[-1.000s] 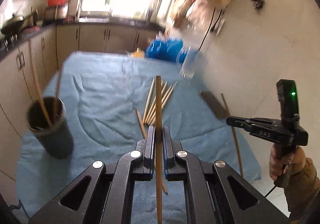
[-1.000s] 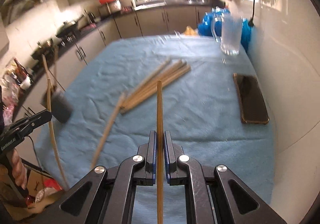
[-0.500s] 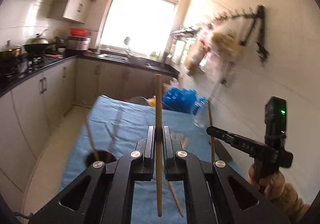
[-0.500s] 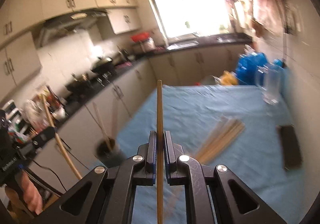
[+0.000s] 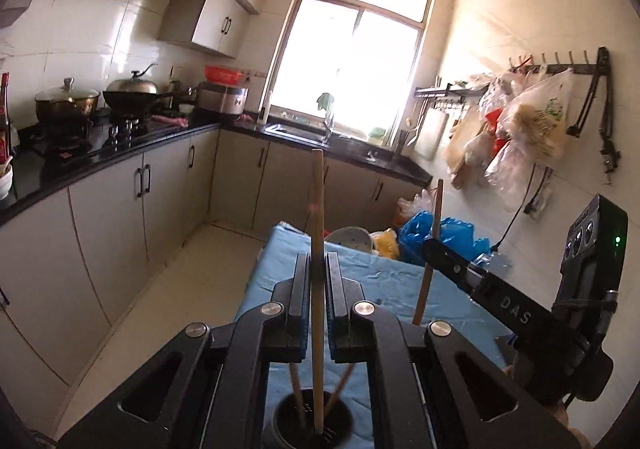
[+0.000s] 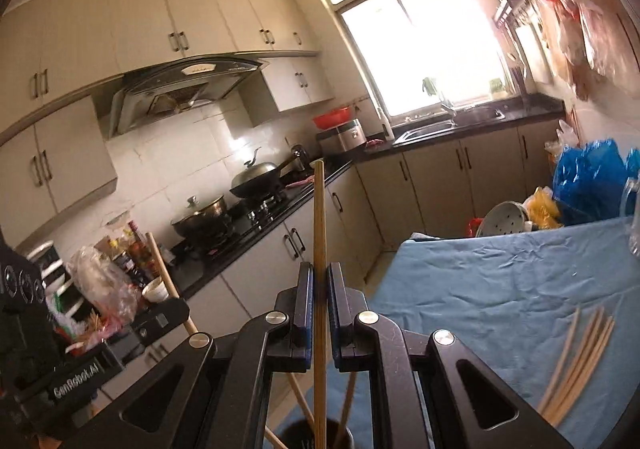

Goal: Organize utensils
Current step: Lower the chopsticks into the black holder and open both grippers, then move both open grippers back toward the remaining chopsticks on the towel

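Note:
My left gripper point(image 5: 317, 269) is shut on a wooden chopstick point(image 5: 317, 217) held upright, its lower end inside a dark cup point(image 5: 313, 425) that holds two other chopsticks. My right gripper point(image 6: 319, 279) is shut on another upright chopstick point(image 6: 319, 217), its lower end at the same cup point(image 6: 316, 435). The right gripper also shows in the left wrist view point(image 5: 434, 249), with its chopstick point(image 5: 438, 205). The left gripper shows at the left edge of the right wrist view point(image 6: 160, 323). Several loose chopsticks point(image 6: 576, 365) lie on the blue cloth point(image 6: 500, 289).
The cloth-covered table point(image 5: 384, 277) stands against the right wall. At its far end are a blue plastic bag point(image 6: 588, 181), a metal bowl point(image 6: 506, 219) and a glass jug point(image 6: 632, 217). A kitchen counter with pots point(image 6: 256, 181) runs along the left.
Both grippers have tilted up from looking down at the table to level, and moved over the cup. Both chopsticks now stand upright with their lower ends at the cup.

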`<state>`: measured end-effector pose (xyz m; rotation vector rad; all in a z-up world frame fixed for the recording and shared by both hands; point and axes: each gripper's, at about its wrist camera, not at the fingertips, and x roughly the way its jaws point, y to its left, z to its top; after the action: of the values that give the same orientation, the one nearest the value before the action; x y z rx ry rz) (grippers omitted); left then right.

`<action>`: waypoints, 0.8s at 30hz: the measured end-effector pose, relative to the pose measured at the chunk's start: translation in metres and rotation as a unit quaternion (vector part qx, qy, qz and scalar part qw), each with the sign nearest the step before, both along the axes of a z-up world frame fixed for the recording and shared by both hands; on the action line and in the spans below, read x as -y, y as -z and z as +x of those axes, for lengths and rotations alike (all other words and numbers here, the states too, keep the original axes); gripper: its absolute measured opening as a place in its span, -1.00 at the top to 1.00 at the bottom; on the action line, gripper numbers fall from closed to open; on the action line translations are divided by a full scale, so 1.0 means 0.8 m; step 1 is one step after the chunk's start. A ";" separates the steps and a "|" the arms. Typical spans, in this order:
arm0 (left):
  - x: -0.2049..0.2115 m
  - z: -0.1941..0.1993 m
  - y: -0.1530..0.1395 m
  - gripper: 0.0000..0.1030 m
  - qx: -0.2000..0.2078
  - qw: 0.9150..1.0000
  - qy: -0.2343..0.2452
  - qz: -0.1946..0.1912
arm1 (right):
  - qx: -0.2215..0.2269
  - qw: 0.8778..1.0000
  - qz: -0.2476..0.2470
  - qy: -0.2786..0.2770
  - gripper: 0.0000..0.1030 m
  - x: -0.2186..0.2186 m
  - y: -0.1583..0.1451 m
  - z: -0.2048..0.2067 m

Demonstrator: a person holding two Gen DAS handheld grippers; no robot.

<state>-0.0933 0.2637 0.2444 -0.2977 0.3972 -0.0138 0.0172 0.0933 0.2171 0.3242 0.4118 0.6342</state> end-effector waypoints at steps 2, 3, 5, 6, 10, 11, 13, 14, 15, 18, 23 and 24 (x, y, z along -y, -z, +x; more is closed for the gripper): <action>0.000 0.013 0.015 0.88 -0.015 1.000 0.007 -0.004 | -0.001 1.000 -0.002 0.011 0.86 -0.010 0.011 0.010; -0.001 0.015 0.021 0.88 -0.019 1.000 0.008 -0.004 | -0.003 1.000 -0.004 0.012 0.86 -0.012 0.015 0.014; 0.002 0.023 0.038 0.88 -0.033 0.999 0.010 0.002 | -0.009 1.000 -0.012 0.009 0.86 -0.016 0.026 0.018; 0.004 0.025 0.041 0.88 -0.036 0.999 0.010 0.003 | -0.009 1.000 -0.020 0.008 0.86 -0.020 0.031 0.020; 0.006 0.029 0.057 0.88 -0.049 0.999 0.011 0.001 | -0.005 0.999 -0.046 0.003 0.85 -0.026 0.047 0.015; 0.005 0.028 0.059 0.88 -0.051 0.999 0.010 -0.002 | -0.006 0.999 -0.049 0.001 0.85 -0.026 0.049 0.014; 0.005 0.026 0.060 0.87 -0.052 0.999 0.009 -0.004 | -0.008 0.998 -0.055 -0.001 0.84 -0.026 0.052 0.013; 0.005 0.025 0.059 0.87 -0.053 0.999 0.007 -0.003 | -0.008 0.998 -0.055 -0.001 0.84 -0.025 0.053 0.011; 0.005 0.023 0.059 0.86 -0.053 0.999 0.005 -0.004 | -0.009 0.998 -0.057 -0.001 0.82 -0.024 0.053 0.011; 0.005 0.013 0.055 0.82 -0.051 0.999 0.001 -0.011 | -0.012 0.998 -0.058 0.002 0.54 -0.018 0.052 0.008; 0.007 -0.014 0.041 0.49 -0.028 0.999 -0.020 -0.011 | -0.011 0.999 -0.048 0.014 0.42 0.009 0.039 -0.003; 0.008 -0.019 0.038 0.49 -0.024 0.999 -0.021 -0.010 | -0.010 0.999 -0.048 0.017 0.41 0.016 0.037 -0.006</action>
<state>-0.1087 0.2571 0.2138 -0.3274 0.4393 0.0308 0.0127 0.0803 0.1877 0.2458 0.4528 0.5761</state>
